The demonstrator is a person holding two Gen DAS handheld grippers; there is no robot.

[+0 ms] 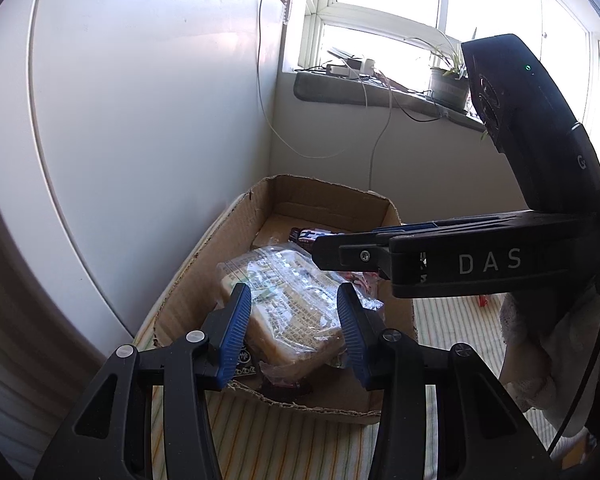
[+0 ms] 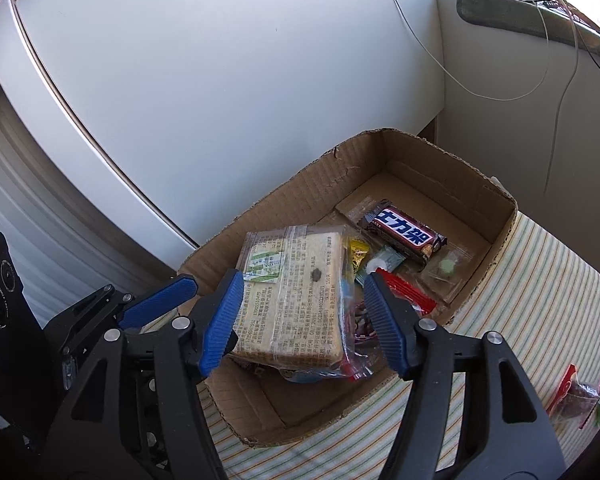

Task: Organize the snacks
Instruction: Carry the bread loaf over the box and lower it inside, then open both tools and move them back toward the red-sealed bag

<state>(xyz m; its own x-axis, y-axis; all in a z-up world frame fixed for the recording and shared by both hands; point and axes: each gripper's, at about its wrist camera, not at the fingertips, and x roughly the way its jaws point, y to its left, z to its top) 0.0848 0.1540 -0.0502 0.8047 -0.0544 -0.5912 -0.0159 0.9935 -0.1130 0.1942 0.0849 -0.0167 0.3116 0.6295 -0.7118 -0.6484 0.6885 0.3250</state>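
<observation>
Right wrist view: right gripper tilts down over the open brown cardboard box, blue pads spread clear of the clear-wrapped pale cracker block lying below between them. Left gripper angles down alongside, jaws parted, empty, the same block beyond its tips

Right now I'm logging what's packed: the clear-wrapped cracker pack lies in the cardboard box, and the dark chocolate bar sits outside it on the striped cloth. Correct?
Not quite. The chocolate bar lies inside the cardboard box too, beyond the cracker pack; the right wrist view shows it.
</observation>
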